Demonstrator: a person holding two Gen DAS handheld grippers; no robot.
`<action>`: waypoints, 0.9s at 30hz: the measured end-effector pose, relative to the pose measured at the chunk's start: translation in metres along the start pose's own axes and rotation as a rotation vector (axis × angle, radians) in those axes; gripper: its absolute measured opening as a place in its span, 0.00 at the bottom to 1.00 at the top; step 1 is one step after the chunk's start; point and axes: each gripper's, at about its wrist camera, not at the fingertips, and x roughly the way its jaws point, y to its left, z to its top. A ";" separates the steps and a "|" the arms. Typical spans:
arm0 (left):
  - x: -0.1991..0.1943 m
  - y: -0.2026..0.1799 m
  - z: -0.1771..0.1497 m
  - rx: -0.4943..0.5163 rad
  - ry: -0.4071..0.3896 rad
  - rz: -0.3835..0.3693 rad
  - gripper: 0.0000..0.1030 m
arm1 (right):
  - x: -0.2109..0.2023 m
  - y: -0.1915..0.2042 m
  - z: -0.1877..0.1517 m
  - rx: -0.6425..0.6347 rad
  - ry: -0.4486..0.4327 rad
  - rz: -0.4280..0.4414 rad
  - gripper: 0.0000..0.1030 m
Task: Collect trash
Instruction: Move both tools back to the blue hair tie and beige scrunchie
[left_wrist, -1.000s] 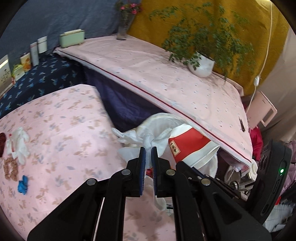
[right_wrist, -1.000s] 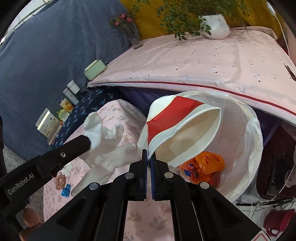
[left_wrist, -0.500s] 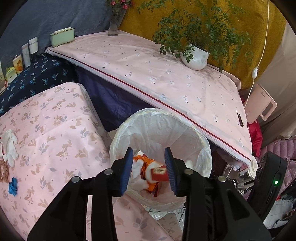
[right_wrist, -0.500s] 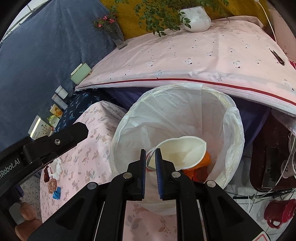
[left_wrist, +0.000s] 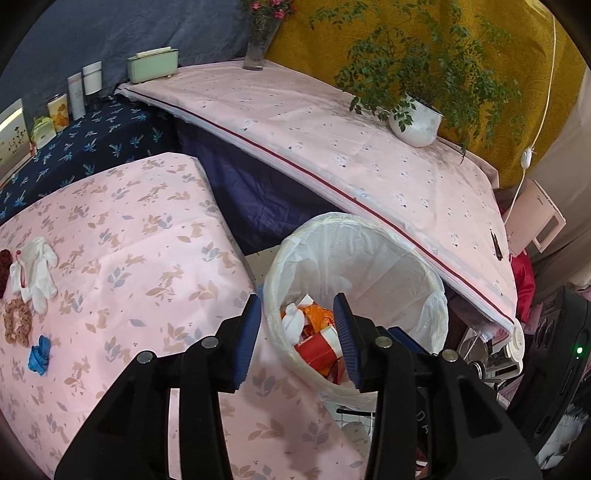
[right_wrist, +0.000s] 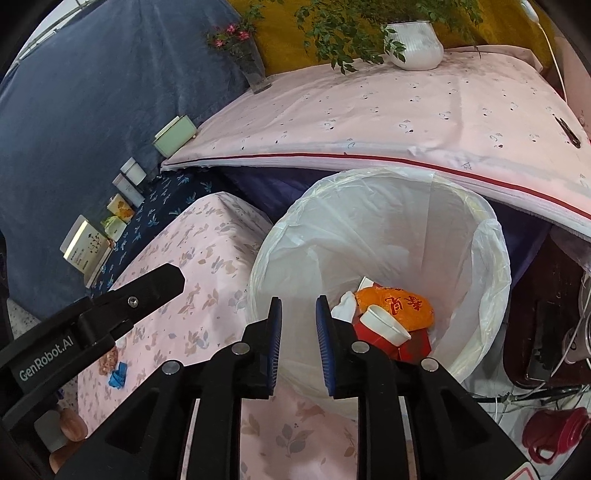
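A trash bin with a white liner (left_wrist: 369, 254) (right_wrist: 491, 258) stands beside the pink floral table (left_wrist: 122, 258). Inside lie a red and white paper cup (right_wrist: 384, 325) (left_wrist: 321, 341), an orange wrapper (right_wrist: 402, 306) and a white glove (left_wrist: 291, 321). My left gripper (left_wrist: 297, 341) is open and empty over the bin's near rim. My right gripper (right_wrist: 298, 343) is open and empty at the bin's near rim. On the table's left lie a white glove (left_wrist: 35, 266), a blue scrap (left_wrist: 38, 354) (right_wrist: 118, 374) and a brown hair tie (left_wrist: 16, 325).
A higher table with pink cloth (left_wrist: 332, 147) overhangs the bin's far side, carrying a potted plant (left_wrist: 417, 118), a vase (left_wrist: 258, 48) and a green box (left_wrist: 151, 66). Bottles and boxes (left_wrist: 77, 92) stand on the navy cloth. A red cup (right_wrist: 554, 432) and cables lie on the floor at right.
Both grippers opened. The left let go of the white glove and the right let go of the paper cup; both now lie in the bin. Both grippers have pulled back a little.
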 end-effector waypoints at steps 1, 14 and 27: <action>-0.002 0.003 -0.001 -0.004 -0.003 0.006 0.38 | 0.000 0.003 -0.001 -0.006 0.002 -0.001 0.20; -0.018 0.054 -0.015 -0.087 -0.025 0.073 0.43 | 0.005 0.033 -0.009 -0.058 0.020 0.024 0.26; -0.042 0.135 -0.030 -0.222 -0.051 0.172 0.43 | 0.022 0.093 -0.030 -0.161 0.073 0.061 0.26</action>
